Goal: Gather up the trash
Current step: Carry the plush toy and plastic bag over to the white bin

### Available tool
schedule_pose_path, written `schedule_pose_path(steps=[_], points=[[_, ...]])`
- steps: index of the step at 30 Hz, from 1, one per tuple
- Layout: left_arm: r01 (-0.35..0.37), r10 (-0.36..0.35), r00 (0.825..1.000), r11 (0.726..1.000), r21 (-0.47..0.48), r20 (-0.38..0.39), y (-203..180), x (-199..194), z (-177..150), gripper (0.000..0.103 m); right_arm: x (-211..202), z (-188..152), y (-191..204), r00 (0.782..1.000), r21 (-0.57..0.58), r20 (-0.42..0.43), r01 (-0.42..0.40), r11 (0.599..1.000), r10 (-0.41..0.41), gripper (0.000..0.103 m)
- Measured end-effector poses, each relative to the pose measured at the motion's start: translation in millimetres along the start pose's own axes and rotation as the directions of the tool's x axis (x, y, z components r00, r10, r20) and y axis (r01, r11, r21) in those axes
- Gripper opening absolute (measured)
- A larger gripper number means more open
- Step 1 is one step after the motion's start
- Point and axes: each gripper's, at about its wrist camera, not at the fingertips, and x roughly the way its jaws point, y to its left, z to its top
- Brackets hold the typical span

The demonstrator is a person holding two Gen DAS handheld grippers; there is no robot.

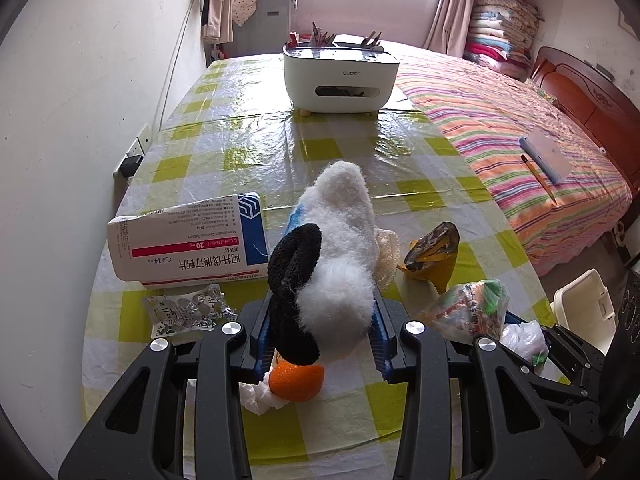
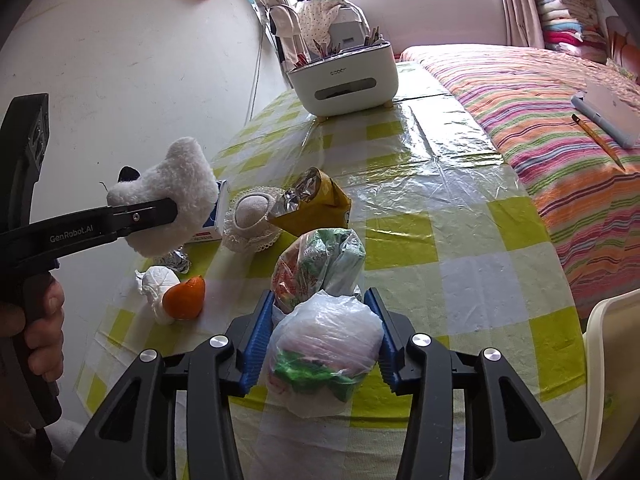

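My left gripper [image 1: 320,332] is shut on a fluffy white and black plush sock [image 1: 340,248], lifted above the checked tablecloth [image 1: 248,148]. The right wrist view shows it at the left [image 2: 160,210], held by a hand. My right gripper [image 2: 324,336] is shut on a clear plastic bag [image 2: 328,344] stuffed with green and pink wrappers, which rests on the table. A printed snack bag [image 2: 316,264] lies just beyond it. Loose trash lies near: orange peel [image 2: 186,298], a crumpled tissue [image 2: 158,284], an open yellow foil packet [image 2: 316,200] and a foil blister pack [image 1: 184,312].
A medicine box [image 1: 188,240] and a lace-edged white pad [image 2: 252,216] lie mid-table. A white tissue-box organiser [image 1: 340,76] stands at the far end. The wall runs along the left, a striped bed [image 1: 520,140] along the right. A white bin [image 1: 584,300] sits off the table's right edge.
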Motion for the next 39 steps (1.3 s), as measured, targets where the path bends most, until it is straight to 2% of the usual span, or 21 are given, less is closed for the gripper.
schedule_pose_path(steps=[9, 25, 39], points=[[0.027, -0.027, 0.999, 1.0, 0.012, 0.036, -15.5, -12.3, 0.0, 0.037, -24.8, -1.2, -6.3, 0.997, -0.005, 0.08, 0.001, 1.0, 0.0, 0.039], [0.101, -0.108, 0.987, 0.993, 0.063, 0.121, -53.5, -42.7, -5.9, 0.037, -64.4, -5.1, -34.4, 0.989, 0.054, 0.15, -0.003, 0.999, -0.005, 0.039], [0.167, -0.185, 0.975, 0.975, 0.144, 0.12, -102.1, -54.1, -18.3, 0.037, -100.7, -11.9, -67.8, 0.976, 0.115, 0.217, 0.008, 0.993, -0.033, 0.039]])
